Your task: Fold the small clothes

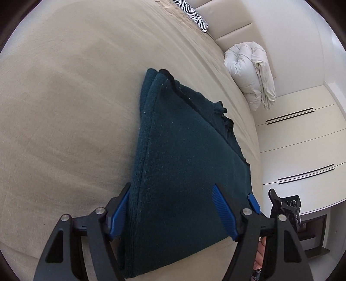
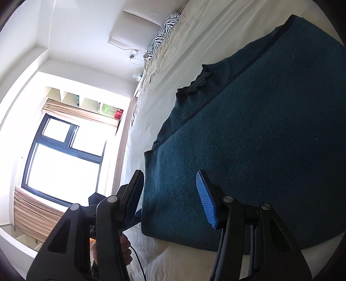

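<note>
The dark teal knitted garment (image 1: 183,164) lay folded on the beige bed sheet (image 1: 64,108), one thick folded edge running away from the left camera toward a rounded far corner. The left gripper (image 1: 172,213) hovered over the near end of the garment with its jaws standing wide; the folded edge passed close by the left blue pad (image 1: 119,214), while the right blue pad (image 1: 223,213) showed against the flat top of the cloth. Whether either pad touched the knit could not be told; neither pressed into it, and nothing was pinched. In the right wrist view the same garment (image 2: 259,151) filled the right half of the frame, with its ribbed collar (image 2: 199,84) bunched at the far edge. The right gripper (image 2: 170,200) was held over the garment's near corner, jaws moderately parted: the left finger (image 2: 134,194) sat just off the cloth's edge, and the right blue pad (image 2: 206,205) stood above the surface. No cloth was gripped between them. A person's hand (image 2: 124,248) showed below the left finger. Part of the right gripper (image 1: 285,207) appeared beside the left one. A zebra-print pillow (image 1: 192,13) and a rolled white duvet (image 1: 250,75) lay at the head of the bed, well apart from the garment. A window (image 2: 62,160) stood beyond the bedside.
</note>
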The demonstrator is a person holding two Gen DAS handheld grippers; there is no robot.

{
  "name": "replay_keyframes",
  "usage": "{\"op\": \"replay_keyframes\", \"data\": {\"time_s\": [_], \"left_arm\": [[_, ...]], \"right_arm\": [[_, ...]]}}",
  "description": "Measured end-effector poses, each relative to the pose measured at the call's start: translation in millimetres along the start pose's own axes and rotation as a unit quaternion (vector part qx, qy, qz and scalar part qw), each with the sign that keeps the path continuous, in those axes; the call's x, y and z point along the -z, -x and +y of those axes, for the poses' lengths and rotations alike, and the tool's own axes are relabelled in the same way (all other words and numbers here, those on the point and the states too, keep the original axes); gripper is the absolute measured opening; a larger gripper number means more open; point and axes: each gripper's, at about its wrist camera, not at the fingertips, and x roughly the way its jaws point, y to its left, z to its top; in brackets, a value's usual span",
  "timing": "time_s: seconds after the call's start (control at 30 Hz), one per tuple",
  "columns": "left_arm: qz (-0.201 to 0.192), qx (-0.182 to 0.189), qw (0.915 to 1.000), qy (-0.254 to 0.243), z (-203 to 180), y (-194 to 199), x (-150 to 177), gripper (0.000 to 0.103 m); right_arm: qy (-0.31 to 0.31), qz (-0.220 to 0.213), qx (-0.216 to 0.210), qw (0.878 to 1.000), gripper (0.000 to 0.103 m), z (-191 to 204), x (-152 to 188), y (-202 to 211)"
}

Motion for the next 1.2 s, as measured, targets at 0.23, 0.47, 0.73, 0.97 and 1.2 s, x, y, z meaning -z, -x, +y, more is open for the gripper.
{"op": "replay_keyframes", "data": {"time_s": [0.23,0.47,0.73,0.97,1.2], "left_arm": [[0.013,0.024,0.9996,0.008,8.4,1.6,8.0,0.069],[0.039,0.052,0.9964,0.054,27.2,-9.4,5.8,0.017],[0.023,0.080,0.9941,0.069,34.4,1.4,8.1,0.014],[0.009,0.078,0.9965,0.030,-10.9,16.2,1.2,0.014],[0.022,0.079,0.9940,-0.072,-127.8,-16.4,9.9,0.014]], "right_arm": [[0.000,0.050,-0.019,0.999,0.050,21.1,-12.7,-59.9],[0.000,0.112,-0.022,0.993,0.050,34.8,-15.3,-136.9],[0.016,0.118,0.002,0.993,0.047,20.5,-9.3,-170.0],[-0.032,0.106,-0.037,0.993,0.053,6.5,-31.7,-142.8],[-0.102,0.051,-0.123,0.986,0.070,-30.5,-78.2,-65.3]]}}
